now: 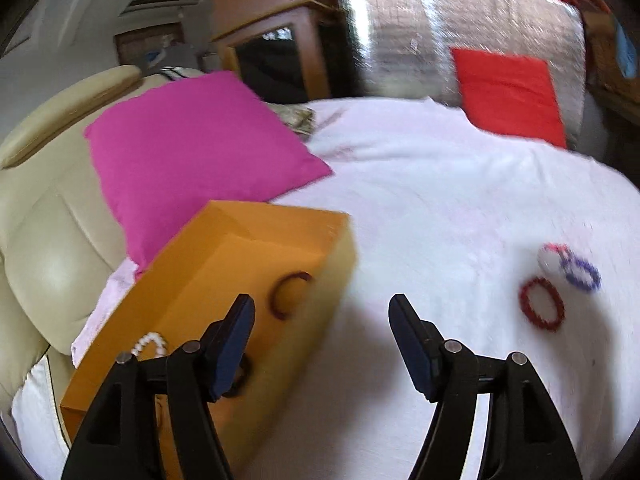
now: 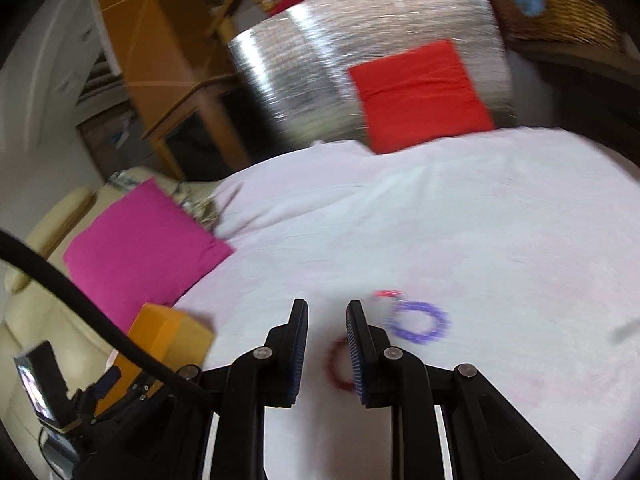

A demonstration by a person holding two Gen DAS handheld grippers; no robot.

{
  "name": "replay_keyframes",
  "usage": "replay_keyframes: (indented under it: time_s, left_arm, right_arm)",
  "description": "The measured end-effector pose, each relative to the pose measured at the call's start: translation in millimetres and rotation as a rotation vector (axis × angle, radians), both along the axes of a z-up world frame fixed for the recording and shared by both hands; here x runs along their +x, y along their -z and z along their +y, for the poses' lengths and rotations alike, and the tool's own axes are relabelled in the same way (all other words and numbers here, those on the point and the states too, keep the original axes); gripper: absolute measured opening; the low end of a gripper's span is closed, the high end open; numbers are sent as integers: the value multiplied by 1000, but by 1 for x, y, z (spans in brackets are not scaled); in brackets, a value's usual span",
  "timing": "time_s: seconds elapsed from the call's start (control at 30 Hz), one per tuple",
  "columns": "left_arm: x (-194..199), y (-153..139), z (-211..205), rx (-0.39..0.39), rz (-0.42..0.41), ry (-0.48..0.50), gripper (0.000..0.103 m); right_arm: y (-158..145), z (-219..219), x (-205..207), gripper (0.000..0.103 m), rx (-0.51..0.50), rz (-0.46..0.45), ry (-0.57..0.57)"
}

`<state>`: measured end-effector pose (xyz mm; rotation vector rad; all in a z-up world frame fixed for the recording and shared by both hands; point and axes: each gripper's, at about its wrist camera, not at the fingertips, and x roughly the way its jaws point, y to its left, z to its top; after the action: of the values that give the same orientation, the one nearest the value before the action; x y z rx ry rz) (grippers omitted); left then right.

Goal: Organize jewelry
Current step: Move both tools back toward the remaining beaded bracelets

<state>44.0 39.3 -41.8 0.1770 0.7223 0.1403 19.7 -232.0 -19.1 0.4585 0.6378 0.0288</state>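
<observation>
With both views smeared by motion, I hold the left gripper (image 1: pixel 322 312) with its jaws apart and empty beside the orange box (image 1: pixel 224 292), where a white bead bracelet (image 1: pixel 150 344) and dark rings already lie. My right gripper (image 2: pixel 327 322), jaws narrowed but with nothing between them, hangs over the white bedspread (image 2: pixel 440 220), a red bracelet (image 2: pixel 338 364) just right of its fingers and a purple bracelet (image 2: pixel 418 322) farther right. I judge a narrow, hurried descent could nudge the red bracelet aside or snag the soft cloth.
</observation>
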Motion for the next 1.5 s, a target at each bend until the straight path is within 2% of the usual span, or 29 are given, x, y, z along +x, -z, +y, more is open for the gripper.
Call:
replay_keyframes:
  time_s: [0.17,0.33,0.6,0.83,1.0,1.13,1.37,1.5]
  left_arm:
    - [2,23,-35,11,119,94,70]
    - [1,36,-59,44,166,145,70]
    - [-1,50,-81,72,211,171,70]
    - [2,56,-91,97,213,180,70]
    - [11,52,-101,14,244,190,70]
    - [24,46,-118,-39,231,199,70]
    - [42,61,-132,-148,284,219,71]
    - [48,58,-134,-201,293,267,71]
  right_arm:
    - [9,-59,-25,22,72,64,138]
    - [23,-87,-23,22,100,118,198]
    - [58,-103,2,22,157,263,189]
    - [60,-104,15,22,217,261,179]
    - [68,-104,31,22,236,282,168]
    - [71,-107,43,22,267,272,147]
    - [83,-101,68,22,292,281,50]
    - [87,-82,79,22,204,289,12]
